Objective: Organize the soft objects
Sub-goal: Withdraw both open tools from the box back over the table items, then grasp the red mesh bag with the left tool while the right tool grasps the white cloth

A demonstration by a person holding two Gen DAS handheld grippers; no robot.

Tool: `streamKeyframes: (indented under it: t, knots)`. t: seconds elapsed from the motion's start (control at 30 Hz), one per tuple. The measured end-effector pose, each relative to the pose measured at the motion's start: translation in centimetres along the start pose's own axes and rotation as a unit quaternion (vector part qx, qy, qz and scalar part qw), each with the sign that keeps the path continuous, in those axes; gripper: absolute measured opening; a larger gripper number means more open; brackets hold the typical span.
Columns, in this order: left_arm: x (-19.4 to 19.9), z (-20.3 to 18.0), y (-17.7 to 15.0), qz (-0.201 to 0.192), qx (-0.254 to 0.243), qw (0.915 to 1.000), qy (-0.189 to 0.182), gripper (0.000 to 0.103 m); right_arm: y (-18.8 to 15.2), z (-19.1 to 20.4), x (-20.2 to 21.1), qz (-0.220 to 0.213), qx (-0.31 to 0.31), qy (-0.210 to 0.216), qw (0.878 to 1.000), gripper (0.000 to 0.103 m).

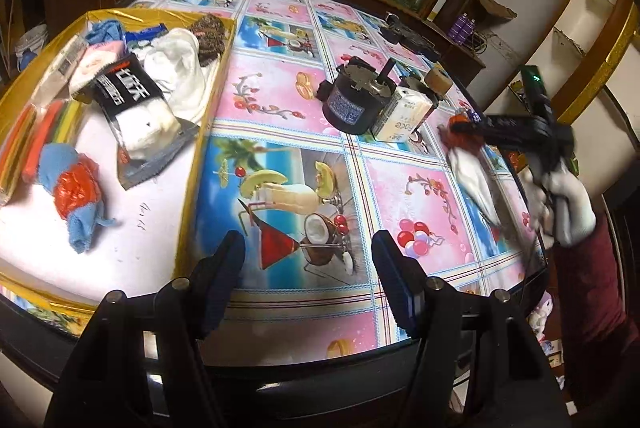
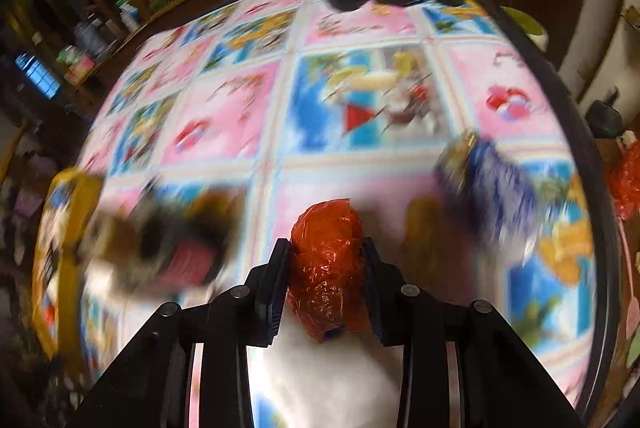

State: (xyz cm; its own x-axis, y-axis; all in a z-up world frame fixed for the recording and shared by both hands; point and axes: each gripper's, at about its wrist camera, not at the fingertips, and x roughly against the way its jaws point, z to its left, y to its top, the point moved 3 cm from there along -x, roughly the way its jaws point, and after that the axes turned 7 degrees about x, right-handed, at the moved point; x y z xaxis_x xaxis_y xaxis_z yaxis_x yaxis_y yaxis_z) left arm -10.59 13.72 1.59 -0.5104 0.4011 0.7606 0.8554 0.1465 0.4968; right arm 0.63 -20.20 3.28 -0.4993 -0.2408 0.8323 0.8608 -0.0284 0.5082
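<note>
Right wrist view shows my right hand-held gripper (image 2: 326, 280) closed on a soft bundle (image 2: 326, 260) wrapped in red plastic, with white cloth hanging below it; both pads press into its sides, so I judge the grip to be firm. The surroundings there are blurred and I can read little else from them. From the left wrist view, the same bundle (image 1: 466, 148) appears at the right side of the worktop (image 1: 288, 100), its white part trailing down toward the near edge, held by a hand in a white glove (image 1: 560, 196). The gold-rimmed tray (image 1: 200, 148), where the other soft objects are already collected, lies on the far left, well apart from the bundle, with the patterned cloth between them. So the coming move, as I judge it, is a carry to the left across the worktop, past a dark motor (image 1: 352, 104) and a small carton (image 1: 404, 116) that stand farther back. My left hand-held gripper (image 1: 308, 284) is partly open and holds nothing; it hovers just beside the tray's near right corner, much nearer to the tray than the right one. A similar blue and red bundle (image 1: 74, 188) already lies inside the tray.
</note>
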Motion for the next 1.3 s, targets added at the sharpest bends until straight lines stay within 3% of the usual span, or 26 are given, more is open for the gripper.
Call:
streamKeyframes:
  t: [0.1,0.17,0.27,0.47,0.6,0.8,0.93,0.97,1.03,1.07,1.1,1.23,1.3]
  knots:
    - [-0.2,-0.4,-0.4,0.008,0.003,0.9999,-0.013,0.065,-3.1,4.1,1.3,0.020,0.029,0.125,0.992,0.043]
    - [0.0,-0.7,-0.7,0.008,-0.005,0.9999,-0.013,0.065,-3.8,5.2,2.6,0.004,0.043,0.153,0.987,0.052]
    - [0.4,-0.9,-1.1,0.009,-0.010,0.9998,-0.013,0.065,-4.0,3.3,4.8,-0.063,0.025,0.090,0.994,0.081]
    - [0.3,-1.4,-1.3,0.012,-0.020,0.9995,-0.019,0.065,-6.5,0.2,3.5,-0.039,0.010,0.027,0.999,0.081]
    - [-0.6,-3.0,-1.5,0.030,-0.034,0.9983,-0.038,0.065,-7.6,1.6,1.2,-0.013,0.030,0.023,0.999,0.082]
    - [-2.4,-5.6,-1.0,0.049,-0.043,0.9966,-0.052,0.065,-8.6,4.9,0.5,-0.009,0.078,0.039,0.996,0.082]
    - [-4.3,-7.7,-0.3,0.047,-0.062,0.9961,-0.041,0.065,-9.5,6.4,0.0,-0.008,0.118,0.004,0.993,0.082]
    - [-4.8,-8.3,-0.2,0.045,-0.069,0.9959,-0.038,0.065,-9.9,6.7,-0.1,-0.009,0.129,-0.003,0.992,0.078]
    - [-5.8,-9.3,0.2,0.043,-0.086,0.9949,-0.030,0.065,-10.5,7.3,0.1,-0.012,0.152,-0.021,0.988,0.059]
    - [-6.2,-9.7,0.3,0.042,-0.096,0.9941,-0.030,0.065,-10.8,7.4,0.4,-0.014,0.155,-0.020,0.988,0.037]
    - [-6.6,-10.2,0.4,0.040,-0.107,0.9930,-0.030,0.065,-11.1,7.2,0.9,-0.013,0.150,-0.012,0.989,0.023]
    - [-8.4,-12.1,0.5,0.042,-0.154,0.9866,-0.032,0.065,-12.0,5.2,1.9,-0.021,0.119,-0.011,0.993,0.023]
    - [-9.6,-12.7,0.2,0.050,-0.167,0.9845,-0.015,0.065,-12.2,4.2,2.6,-0.027,0.107,-0.011,0.994,0.023]
